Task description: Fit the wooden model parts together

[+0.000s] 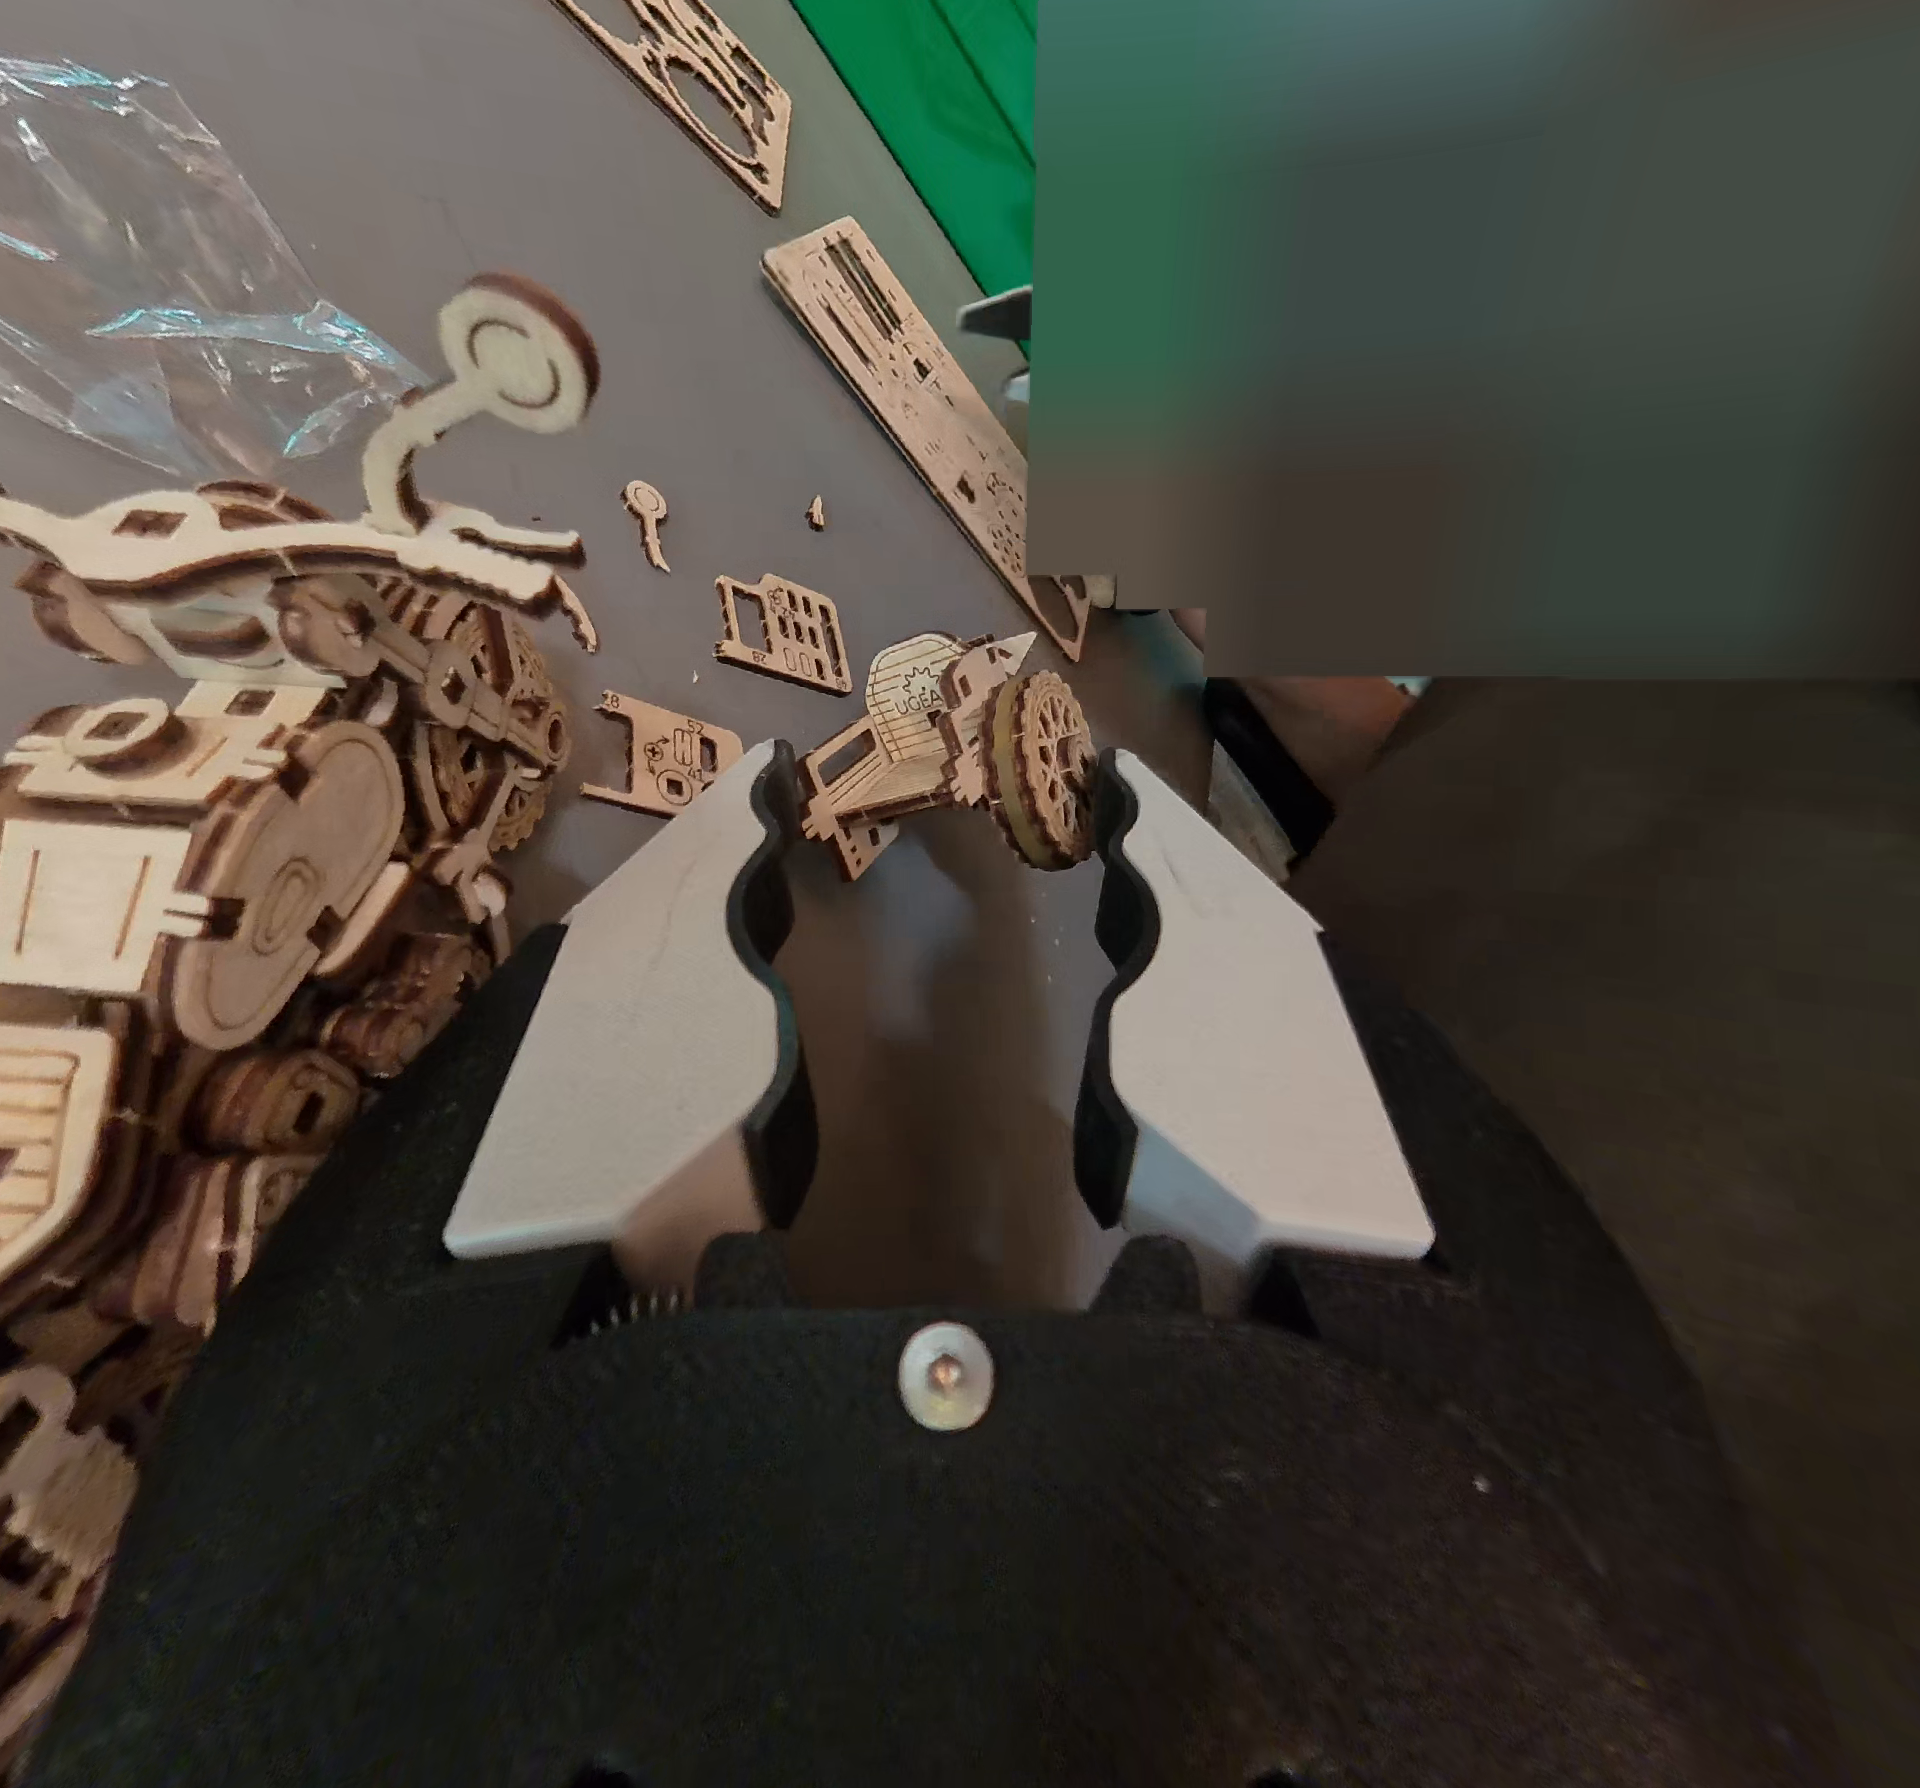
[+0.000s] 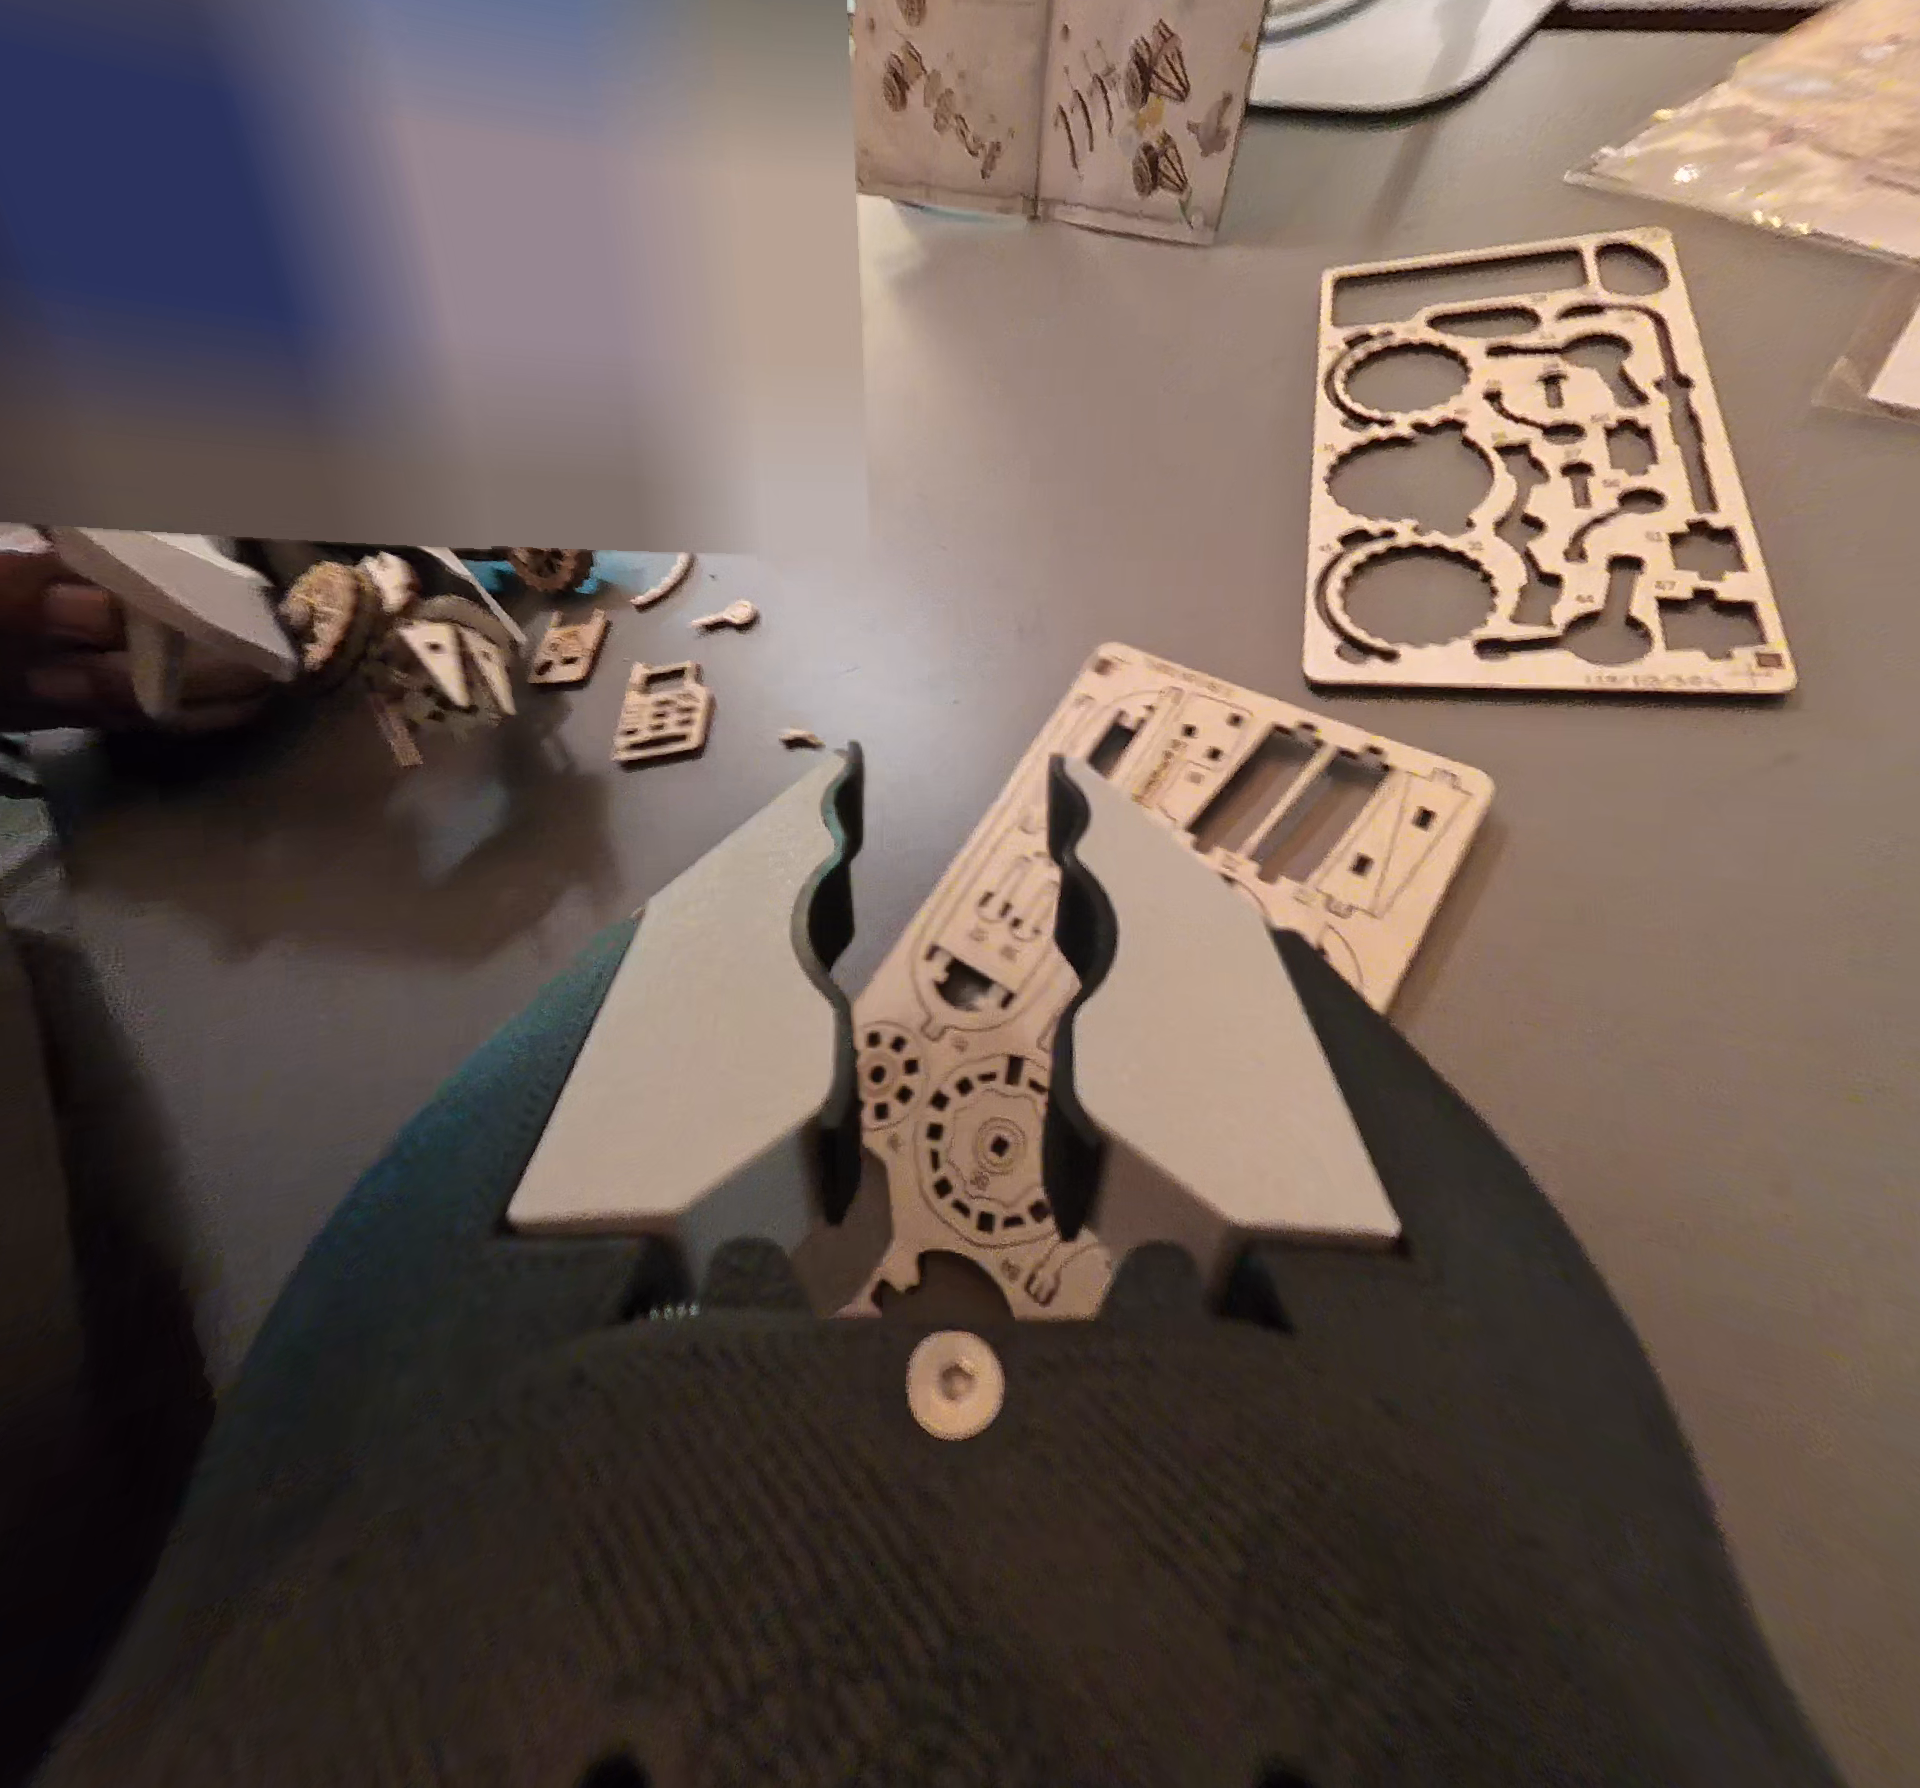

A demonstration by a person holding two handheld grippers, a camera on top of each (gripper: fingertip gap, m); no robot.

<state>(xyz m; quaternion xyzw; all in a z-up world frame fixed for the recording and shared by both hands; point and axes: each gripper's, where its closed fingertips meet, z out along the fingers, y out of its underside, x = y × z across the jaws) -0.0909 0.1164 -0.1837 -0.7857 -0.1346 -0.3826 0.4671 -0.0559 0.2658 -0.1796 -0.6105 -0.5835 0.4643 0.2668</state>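
My left gripper [image 1: 943, 770] is shut on a small wooden sub-assembly [image 1: 935, 751] with a toothed wheel on its right side, held at the fingertips just above the grey table [image 1: 312, 128]. A large, partly built wooden model [image 1: 229, 855] stands close on the left. In the right wrist view the sub-assembly [image 2: 332, 611] shows at far left, with a white finger [image 2: 197, 606] of the left gripper on it. My right gripper [image 2: 956, 782] is open and empty, hovering over a wooden part sheet [image 2: 1174, 907] that lies flat on the table.
Loose wooden pieces [image 1: 779, 632] [image 1: 665, 751] lie by the left fingertips. Two part sheets [image 1: 644, 24] [image 1: 914, 388], crumpled plastic wrap [image 1: 135, 263] and a green box [image 1: 914, 24] lie beyond. An emptied sheet [image 2: 1538, 471], an upright booklet [image 2: 1060, 34] and a plastic bag [image 2: 1787, 117] are at the right. Spacing between my two grippers at the tips: around 15 cm.
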